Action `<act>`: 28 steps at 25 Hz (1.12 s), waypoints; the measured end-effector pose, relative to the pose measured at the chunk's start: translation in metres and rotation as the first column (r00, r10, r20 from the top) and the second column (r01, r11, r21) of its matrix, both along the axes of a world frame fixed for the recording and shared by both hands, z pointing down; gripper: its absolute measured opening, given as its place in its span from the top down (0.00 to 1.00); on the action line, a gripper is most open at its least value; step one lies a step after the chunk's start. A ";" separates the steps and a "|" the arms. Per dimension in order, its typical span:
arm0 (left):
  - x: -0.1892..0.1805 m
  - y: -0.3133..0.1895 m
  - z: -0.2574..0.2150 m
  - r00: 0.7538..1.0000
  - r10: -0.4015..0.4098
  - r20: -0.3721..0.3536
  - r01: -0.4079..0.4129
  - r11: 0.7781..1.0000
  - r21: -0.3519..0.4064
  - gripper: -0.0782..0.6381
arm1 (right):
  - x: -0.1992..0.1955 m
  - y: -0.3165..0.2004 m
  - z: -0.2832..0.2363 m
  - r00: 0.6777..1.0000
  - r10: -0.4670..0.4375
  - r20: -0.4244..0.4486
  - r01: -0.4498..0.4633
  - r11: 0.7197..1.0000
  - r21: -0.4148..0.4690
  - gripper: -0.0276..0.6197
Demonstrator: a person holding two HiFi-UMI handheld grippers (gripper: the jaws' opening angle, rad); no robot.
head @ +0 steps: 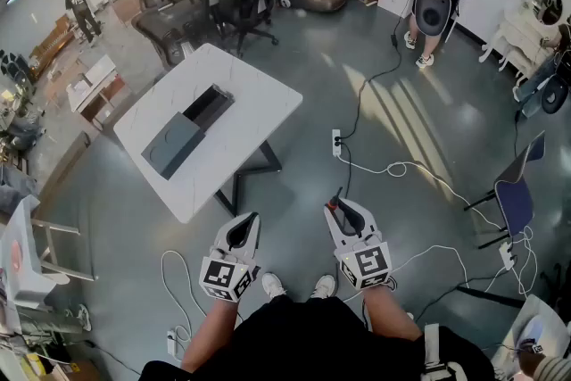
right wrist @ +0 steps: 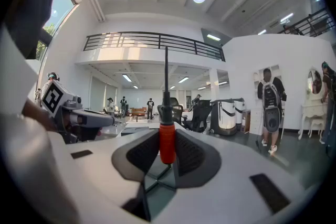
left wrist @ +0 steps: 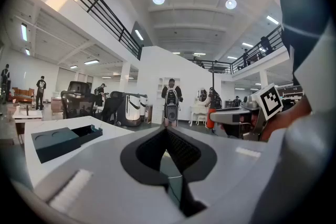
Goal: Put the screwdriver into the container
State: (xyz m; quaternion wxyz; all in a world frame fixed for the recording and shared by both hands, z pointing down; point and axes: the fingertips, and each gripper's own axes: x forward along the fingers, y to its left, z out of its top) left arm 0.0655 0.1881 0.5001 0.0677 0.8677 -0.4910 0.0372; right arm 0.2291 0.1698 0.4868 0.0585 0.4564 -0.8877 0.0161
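Between the right gripper's (right wrist: 167, 132) ribbed black pads sits the screwdriver (right wrist: 167, 140), pinched by its smooth red handle. Its long axis runs along the jaws, and its thin dark metal shaft points up and away, toward the far side of the room. The left gripper (left wrist: 167, 132) has its jaws pressed together. Black-and-white square patterns mark each cube (head: 366, 263). Far left, well apart, a long grey box-shaped container (head: 178, 143) lies on the white table (head: 259, 98).

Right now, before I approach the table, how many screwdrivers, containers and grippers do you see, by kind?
Red-handled, dark-shafted screwdriver: 1
Dark grey rectangular container: 1
Two-jaw grippers: 2, left gripper and right gripper
Total: 4
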 end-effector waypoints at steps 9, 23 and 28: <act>-0.032 0.000 -0.013 0.998 -0.054 -0.015 0.054 0.998 0.030 0.88 | -0.027 0.004 -0.013 1.000 -0.014 -0.026 0.014 0.999 0.029 0.81; -0.075 -0.007 -0.008 1.000 -0.019 -0.022 0.020 0.999 0.042 0.88 | -0.077 -0.003 -0.039 0.994 -0.037 0.099 0.031 0.998 0.059 0.81; -0.095 -0.009 -0.012 1.000 -0.007 -0.026 0.008 0.998 0.056 0.88 | -0.094 -0.008 -0.046 0.993 -0.005 0.121 -0.001 0.999 0.048 0.81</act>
